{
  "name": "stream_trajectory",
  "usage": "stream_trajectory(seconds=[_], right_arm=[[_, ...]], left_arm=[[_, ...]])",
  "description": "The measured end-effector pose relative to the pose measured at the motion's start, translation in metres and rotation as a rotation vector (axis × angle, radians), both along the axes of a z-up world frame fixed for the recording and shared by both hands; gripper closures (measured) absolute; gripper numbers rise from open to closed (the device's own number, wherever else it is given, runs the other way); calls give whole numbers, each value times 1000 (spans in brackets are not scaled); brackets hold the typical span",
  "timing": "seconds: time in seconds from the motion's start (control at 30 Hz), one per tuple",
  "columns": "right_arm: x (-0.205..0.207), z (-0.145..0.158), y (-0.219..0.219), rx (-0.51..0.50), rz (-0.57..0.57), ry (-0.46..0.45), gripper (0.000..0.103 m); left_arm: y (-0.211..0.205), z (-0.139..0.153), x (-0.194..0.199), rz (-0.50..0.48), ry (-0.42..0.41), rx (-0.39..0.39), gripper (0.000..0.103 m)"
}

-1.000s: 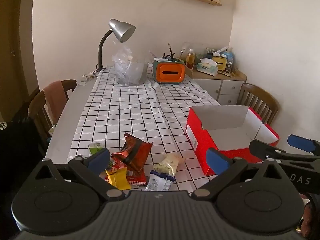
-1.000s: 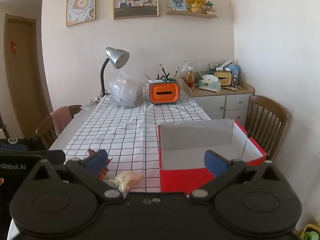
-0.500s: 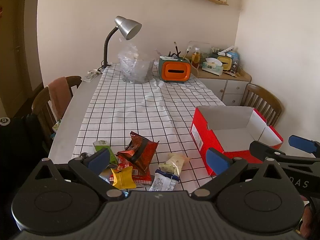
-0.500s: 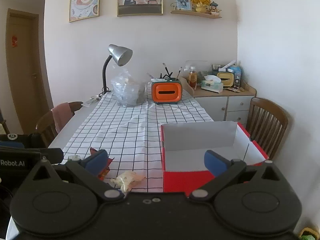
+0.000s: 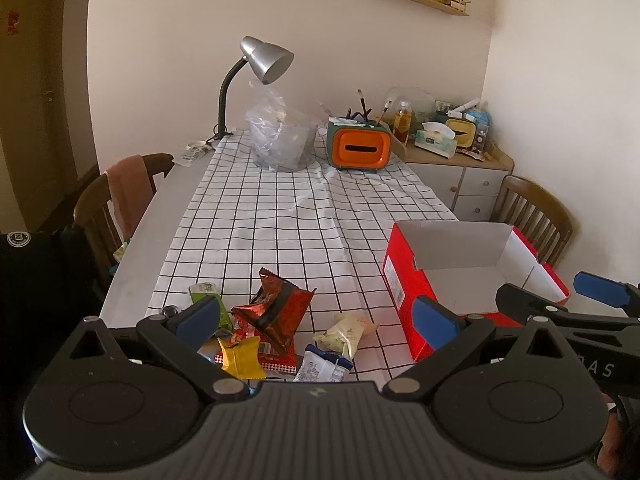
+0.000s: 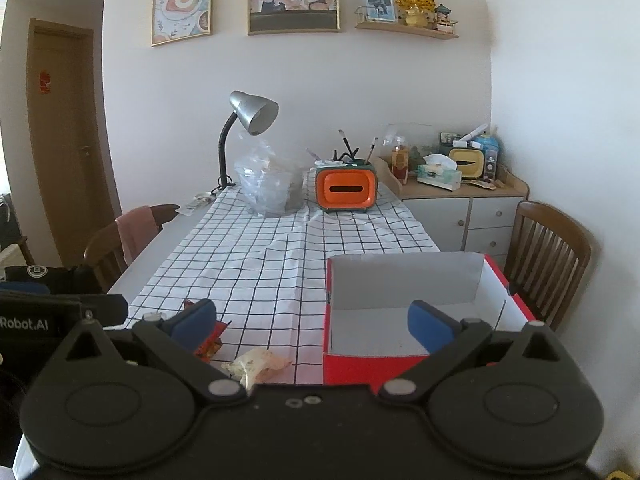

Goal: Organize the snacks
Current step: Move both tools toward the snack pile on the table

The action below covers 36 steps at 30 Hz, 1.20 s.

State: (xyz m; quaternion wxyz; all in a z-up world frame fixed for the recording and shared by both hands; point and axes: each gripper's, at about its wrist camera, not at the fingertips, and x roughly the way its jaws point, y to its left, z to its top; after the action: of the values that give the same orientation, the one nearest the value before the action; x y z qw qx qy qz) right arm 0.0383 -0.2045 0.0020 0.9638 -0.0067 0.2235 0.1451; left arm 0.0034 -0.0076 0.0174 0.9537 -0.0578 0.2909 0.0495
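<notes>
The left wrist view shows the left gripper (image 5: 316,316) wide open and holding nothing, above a pile of snack packets (image 5: 272,312) on the checked tablecloth (image 5: 280,220). The right gripper (image 6: 312,320) is wide open too, and the red box (image 6: 372,368) sits just right of the snacks.

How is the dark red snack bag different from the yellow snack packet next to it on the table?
The dark red snack bag is larger and stands puffed up on top of the pile; the yellow snack packet is smaller and lies low at the pile's near edge. The red one has a black band; the yellow one looks plain. Both sit on the checked tablecloth, outside the red box.
</notes>
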Motion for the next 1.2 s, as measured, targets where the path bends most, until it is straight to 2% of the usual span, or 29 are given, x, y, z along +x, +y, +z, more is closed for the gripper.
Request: stream_trajectory(seconds=[1.2], right_arm=[[14,-4,-10,9,64,40,1]], left_arm=[[-16,-4,1,58,35,-3,0]])
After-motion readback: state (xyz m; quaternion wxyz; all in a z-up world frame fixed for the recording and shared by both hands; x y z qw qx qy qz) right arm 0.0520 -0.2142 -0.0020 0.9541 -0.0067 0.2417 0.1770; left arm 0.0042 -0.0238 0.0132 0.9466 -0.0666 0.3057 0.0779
